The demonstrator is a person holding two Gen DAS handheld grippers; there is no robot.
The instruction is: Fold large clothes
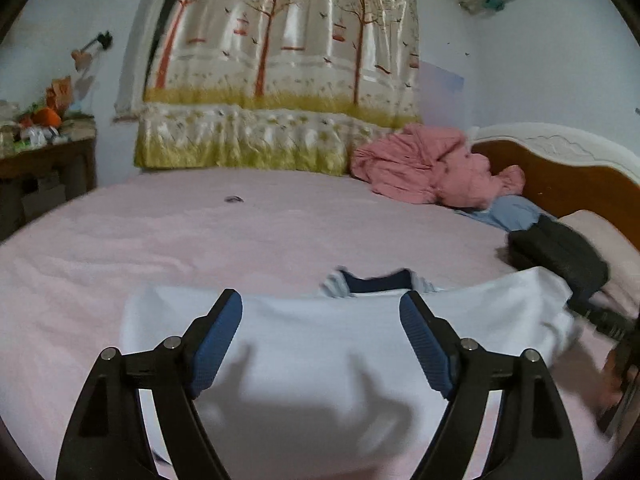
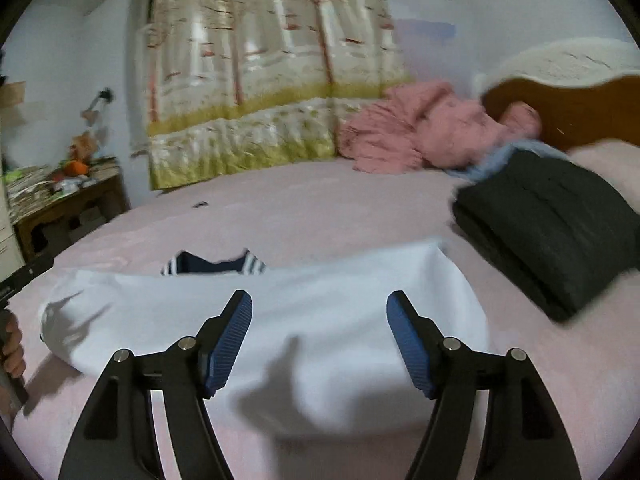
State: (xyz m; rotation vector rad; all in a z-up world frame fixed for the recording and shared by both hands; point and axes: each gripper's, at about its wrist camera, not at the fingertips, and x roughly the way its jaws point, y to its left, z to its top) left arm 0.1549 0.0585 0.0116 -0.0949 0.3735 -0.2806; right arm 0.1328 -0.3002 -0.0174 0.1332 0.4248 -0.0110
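Note:
A white garment (image 1: 320, 340) with a navy, striped collar (image 1: 376, 280) lies folded across the pink bed sheet (image 1: 200, 232). My left gripper (image 1: 322, 312) hovers over its near half, jaws wide apart, nothing between the blue pads (image 1: 218, 344). In the right wrist view the same white garment (image 2: 320, 320) spreads under my right gripper (image 2: 320, 312), also open and empty, with the collar (image 2: 216, 266) at its far edge. Both grippers' shadows fall on the cloth.
A folded dark garment (image 2: 552, 232) lies to the right, over a blue one (image 1: 504, 212). A crumpled pink garment (image 1: 432, 168) sits by the headboard (image 1: 560, 172). A tree-print curtain (image 1: 280, 80) hangs behind; a cluttered wooden table (image 2: 68, 200) stands left. A hand (image 2: 12, 344) holds the other gripper at the left edge.

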